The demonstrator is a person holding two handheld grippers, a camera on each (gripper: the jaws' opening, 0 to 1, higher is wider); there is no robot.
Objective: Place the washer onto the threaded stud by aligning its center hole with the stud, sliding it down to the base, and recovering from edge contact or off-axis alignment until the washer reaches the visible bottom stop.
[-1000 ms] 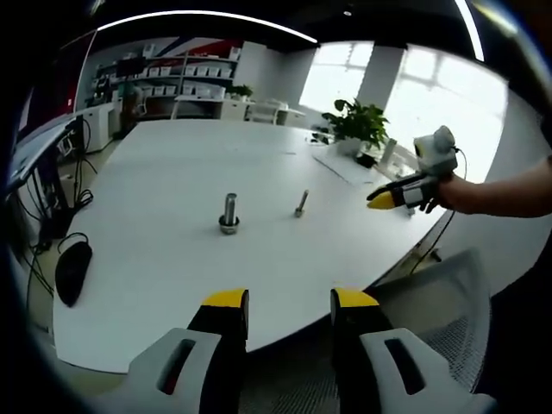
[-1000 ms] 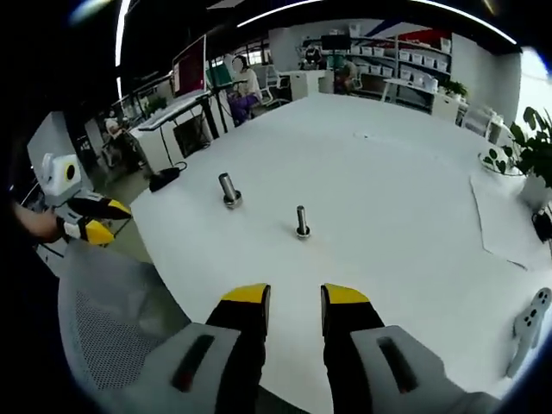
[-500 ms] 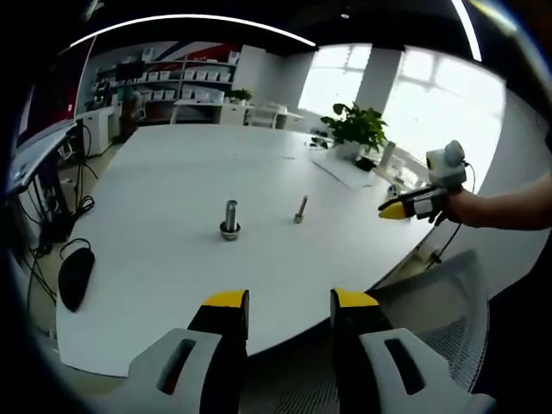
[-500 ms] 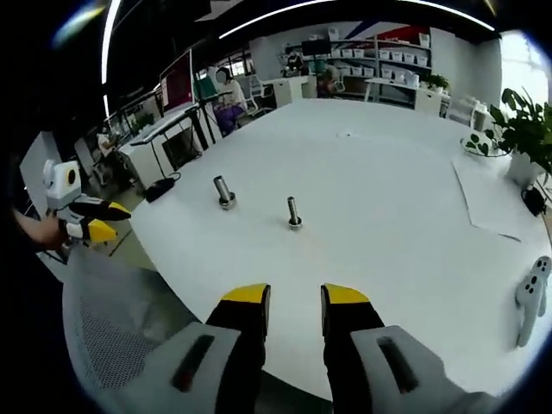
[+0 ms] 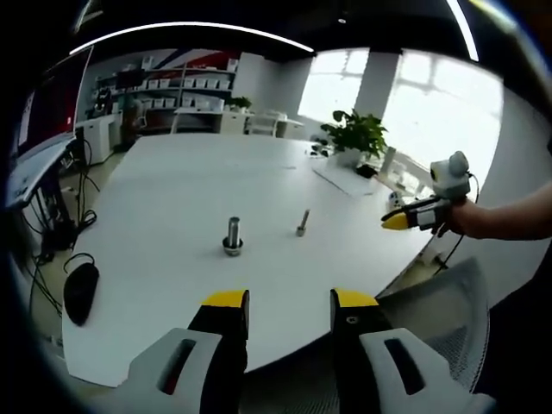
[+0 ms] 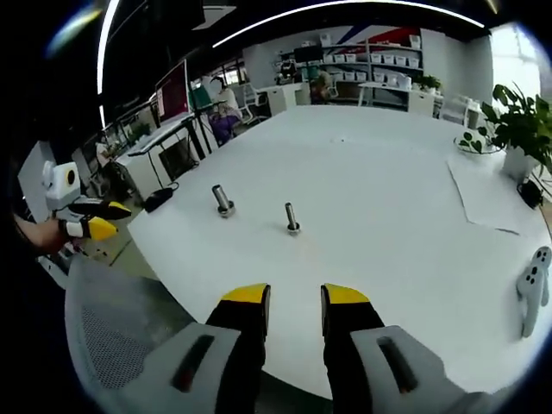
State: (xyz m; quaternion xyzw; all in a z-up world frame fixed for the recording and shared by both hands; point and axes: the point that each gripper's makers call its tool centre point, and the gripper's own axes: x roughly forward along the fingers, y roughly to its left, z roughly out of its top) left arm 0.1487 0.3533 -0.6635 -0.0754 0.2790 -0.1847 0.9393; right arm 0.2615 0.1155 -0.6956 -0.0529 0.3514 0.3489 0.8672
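Note:
Two metal studs stand upright on the white table [image 5: 172, 181]. The thick stud [image 5: 233, 235] [image 6: 223, 200] has a wider ring at its foot. The thin stud [image 5: 303, 222] [image 6: 292, 218] stands beside it. No loose washer is clear enough to make out. My left gripper [image 5: 290, 302] hangs off the table's near edge, open and holding nothing. My right gripper [image 6: 296, 297] is also open with nothing between its yellow-tipped jaws. In each view the other gripper is off the table, held by a hand: the right gripper [image 5: 412, 216], the left gripper [image 6: 88, 221].
A black mouse [image 5: 80, 291] lies near the table's left edge. A grey mesh chair [image 5: 435, 332] [image 6: 121, 345] stands close to the table. A potted plant [image 5: 354, 134] [image 6: 511, 129], a paper sheet [image 6: 492, 194] and a white handset [image 6: 535, 280] are at the far side.
Both cameras have drawn back a little from the table, so the studs look smaller. The right gripper has shifted toward the right of the left gripper view. The studs have not moved.

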